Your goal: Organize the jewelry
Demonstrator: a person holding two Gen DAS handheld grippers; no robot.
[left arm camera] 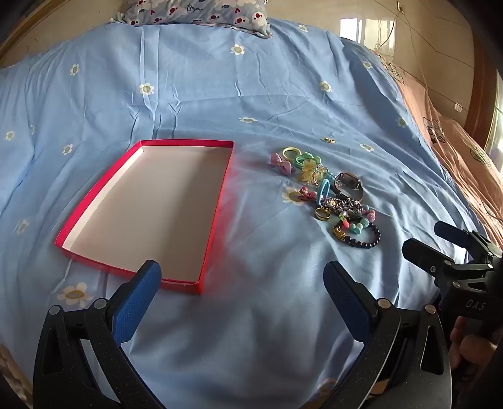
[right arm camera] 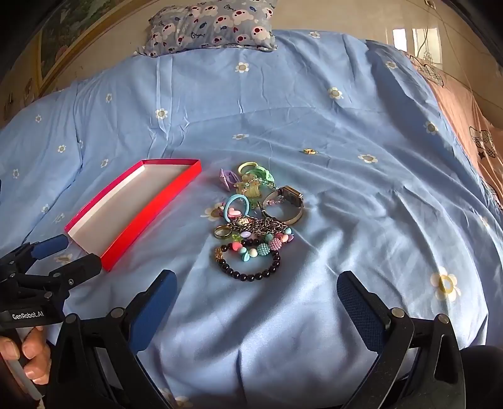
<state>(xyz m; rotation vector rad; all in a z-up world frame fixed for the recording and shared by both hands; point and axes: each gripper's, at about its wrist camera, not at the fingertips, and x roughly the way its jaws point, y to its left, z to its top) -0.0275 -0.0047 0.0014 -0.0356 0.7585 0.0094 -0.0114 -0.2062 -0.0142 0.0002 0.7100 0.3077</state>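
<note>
The jewelry (right arm camera: 254, 220) lies in a loose heap on the bed (right arm camera: 345, 188), just right of the red box (right arm camera: 151, 217) and not touching it. At the near end of the heap sits a bracelet (right arm camera: 251, 270) of dark beads, with pastel beads (right arm camera: 267, 245) and a gold ring (right arm camera: 222, 232) just behind it. A chain (right arm camera: 267, 224) and a watch (right arm camera: 287, 201) lie farther back, the watch on the heap's right side. Hair ties (right arm camera: 251, 170), a blue loop (right arm camera: 237, 204) and a purple bow (left arm camera: 280, 163) make up the far end. One small gold piece (right arm camera: 310, 152) lies apart, beyond the heap. The box (left arm camera: 151, 214) is shallow and open, with a pale floor. The right gripper (right arm camera: 254, 314) hovers near the bracelet, its jaws spread wide and holding nothing. The left gripper (left arm camera: 242, 299) is likewise spread wide, its left finger (left arm camera: 138, 302) in front of the box's near edge. A pillow (right arm camera: 213, 25) rests at the head of the bed.
</note>
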